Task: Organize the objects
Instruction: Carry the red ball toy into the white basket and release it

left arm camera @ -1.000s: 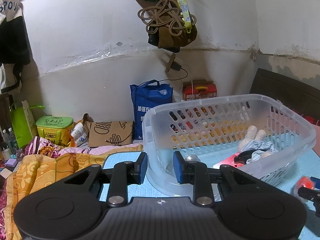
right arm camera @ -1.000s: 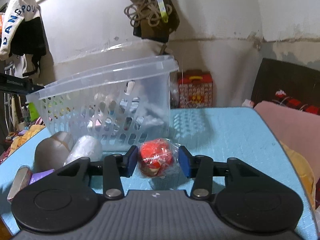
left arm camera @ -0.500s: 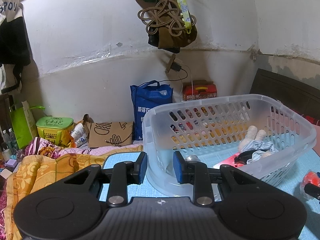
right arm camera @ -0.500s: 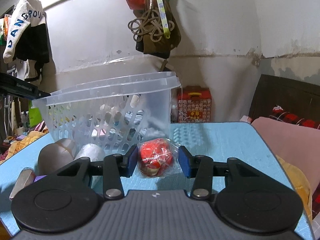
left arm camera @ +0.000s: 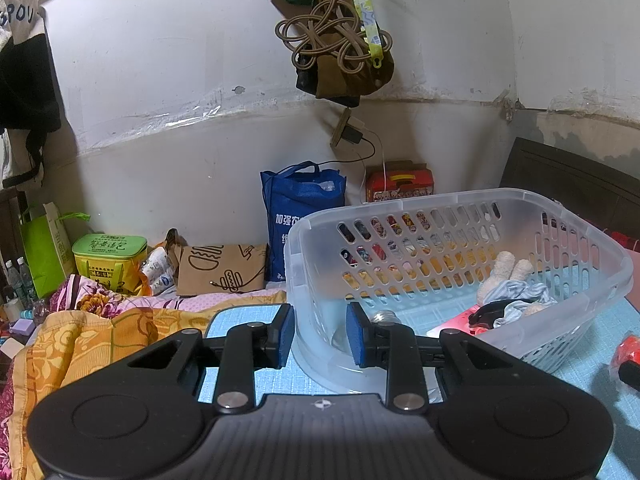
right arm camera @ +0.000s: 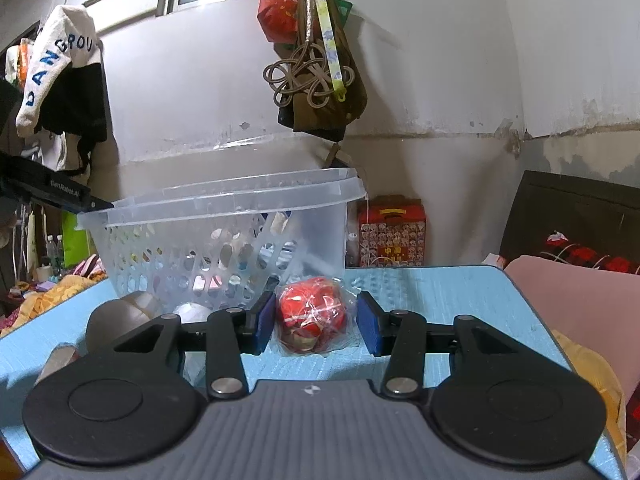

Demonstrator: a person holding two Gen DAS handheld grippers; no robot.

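A clear plastic basket [left arm camera: 592, 292] stands on the blue mat [left arm camera: 248, 316]; a cream plush toy [left arm camera: 506, 272], a light blue cloth [left arm camera: 520, 294] and a black item lie inside. My left gripper [left arm camera: 320, 336] is shut on the basket's near corner wall, one pad outside and one inside. In the right wrist view my right gripper [right arm camera: 316, 318] is shut on a red packet [right arm camera: 312, 314] wrapped in clear plastic, held just in front of the basket [right arm camera: 224, 196]. The same packet [left arm camera: 628, 350] shows at the right edge of the left wrist view.
Two rounded items, grey-brown [right arm camera: 116, 316] and white [right arm camera: 192, 312], lie by the basket's base. A pink cushion [right arm camera: 580, 292] borders the mat on the right, an orange blanket [left arm camera: 80, 344] on the left. A blue bag [left arm camera: 300, 208] and red box [right arm camera: 390, 236] stand against the wall.
The right gripper has tipped upward with the red packet still between its pads, so the basket sits lower in its view. The left gripper and basket have stayed put.
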